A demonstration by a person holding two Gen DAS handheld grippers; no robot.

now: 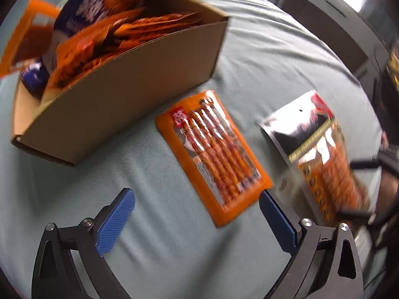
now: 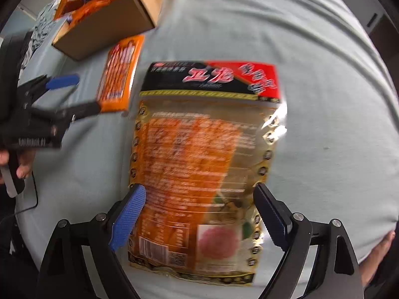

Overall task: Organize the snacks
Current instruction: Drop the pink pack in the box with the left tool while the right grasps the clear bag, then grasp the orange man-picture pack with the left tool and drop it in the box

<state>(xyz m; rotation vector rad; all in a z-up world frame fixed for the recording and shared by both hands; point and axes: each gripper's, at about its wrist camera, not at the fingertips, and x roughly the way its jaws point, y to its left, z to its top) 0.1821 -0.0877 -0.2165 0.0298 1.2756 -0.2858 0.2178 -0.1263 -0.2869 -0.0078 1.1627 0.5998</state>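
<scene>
A flat orange pack of snack sticks (image 1: 214, 154) lies on the pale bed sheet, just ahead of my open left gripper (image 1: 197, 199); its near corner is by my right finger. A larger black, red and clear snack bag (image 2: 204, 164) lies flat between the jaws of my open right gripper (image 2: 199, 196), which hovers over its lower half. The bag also shows in the left wrist view (image 1: 316, 157), and the orange pack in the right wrist view (image 2: 119, 74). My left gripper (image 2: 74, 92) shows there too, beside the orange pack. A cardboard box (image 1: 119, 99) holds several orange and dark blue snack bags.
An orange box (image 1: 27, 37) stands behind the cardboard box, which also shows in the right wrist view (image 2: 109, 22). The bed sheet (image 2: 324, 99) spreads wide to the right. A dark bed frame (image 1: 336, 20) runs along the far side. A cable (image 2: 32, 199) lies at the left.
</scene>
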